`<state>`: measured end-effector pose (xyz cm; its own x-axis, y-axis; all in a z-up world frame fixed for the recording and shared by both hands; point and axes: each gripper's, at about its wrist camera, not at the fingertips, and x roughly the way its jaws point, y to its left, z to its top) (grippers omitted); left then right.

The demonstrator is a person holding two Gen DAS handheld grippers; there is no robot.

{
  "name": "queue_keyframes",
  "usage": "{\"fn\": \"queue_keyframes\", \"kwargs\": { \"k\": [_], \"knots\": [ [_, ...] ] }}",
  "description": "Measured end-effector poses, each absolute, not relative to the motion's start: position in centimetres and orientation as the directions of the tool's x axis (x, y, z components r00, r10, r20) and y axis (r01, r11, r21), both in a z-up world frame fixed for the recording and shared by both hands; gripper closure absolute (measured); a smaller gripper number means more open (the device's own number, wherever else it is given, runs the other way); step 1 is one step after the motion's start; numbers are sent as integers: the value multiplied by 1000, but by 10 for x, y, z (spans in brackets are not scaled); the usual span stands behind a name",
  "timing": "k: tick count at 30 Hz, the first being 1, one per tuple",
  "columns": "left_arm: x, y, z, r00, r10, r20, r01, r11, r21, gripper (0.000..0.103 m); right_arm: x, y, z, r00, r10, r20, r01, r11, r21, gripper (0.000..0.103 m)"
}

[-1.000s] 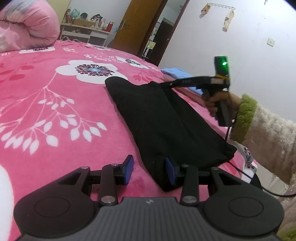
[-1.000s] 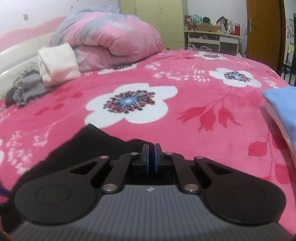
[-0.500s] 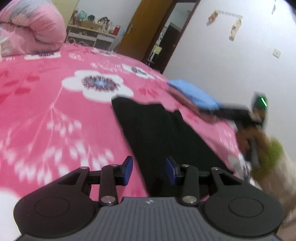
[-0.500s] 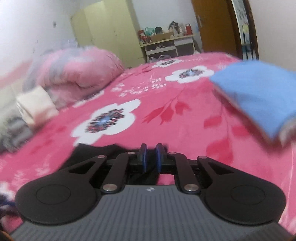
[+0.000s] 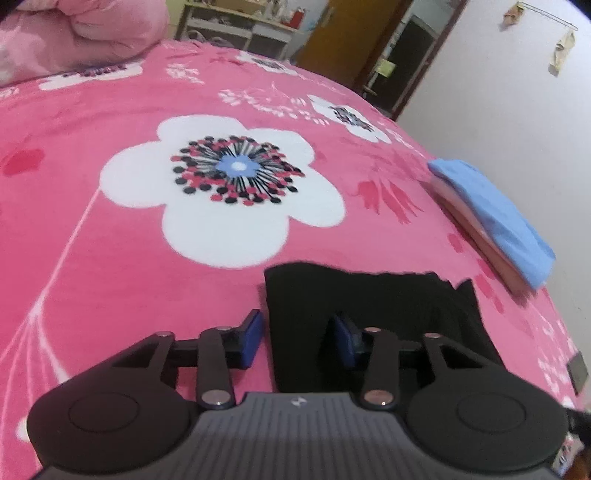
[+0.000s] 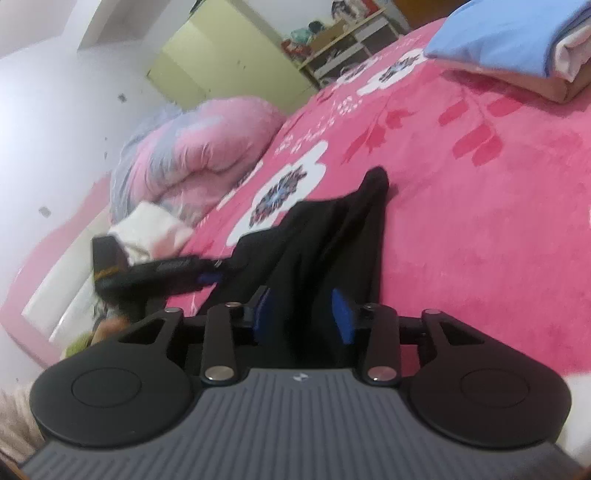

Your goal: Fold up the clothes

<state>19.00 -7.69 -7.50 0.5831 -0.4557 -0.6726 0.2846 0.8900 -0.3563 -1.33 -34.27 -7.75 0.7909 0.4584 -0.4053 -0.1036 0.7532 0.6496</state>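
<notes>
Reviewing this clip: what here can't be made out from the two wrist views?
- Black garment: near part hidden behind the left gripper; what kind of clothing is unclear.
- Left gripper, right wrist view: motion-blurred.
- Pile under the blue cloth: cut by the frame edge.
- Shelf items: too small.

Left gripper (image 5: 295, 338) tilted downward, jaws closing, pads apart. Right gripper (image 6: 301, 314) rolled sideways, jaws opening, pads (image 6: 341, 315) apart.

Even indoor light, motion-blurred fisheye
</notes>
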Motion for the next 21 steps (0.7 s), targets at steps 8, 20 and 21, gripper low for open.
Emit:
{"fn": "queue_keyframes", "kwargs": {
  "k": [8, 20, 21],
  "knots": [
    [186, -83, -77, 644, -400, -652, 263, 916, -303, 83, -16, -346, -84, 803, 465, -374, -109, 731, 674, 66],
    [179, -87, -77, 688, -364, -628, 271, 931, -243, 77, -17, -332, -83, 765, 501, -405, -168, 762, 625, 103],
    [175, -87, -71, 709, -342, -616, 270, 939, -211, 74, -20, -330, -80, 770, 499, -396, -178, 765, 619, 103]
  ]
}}
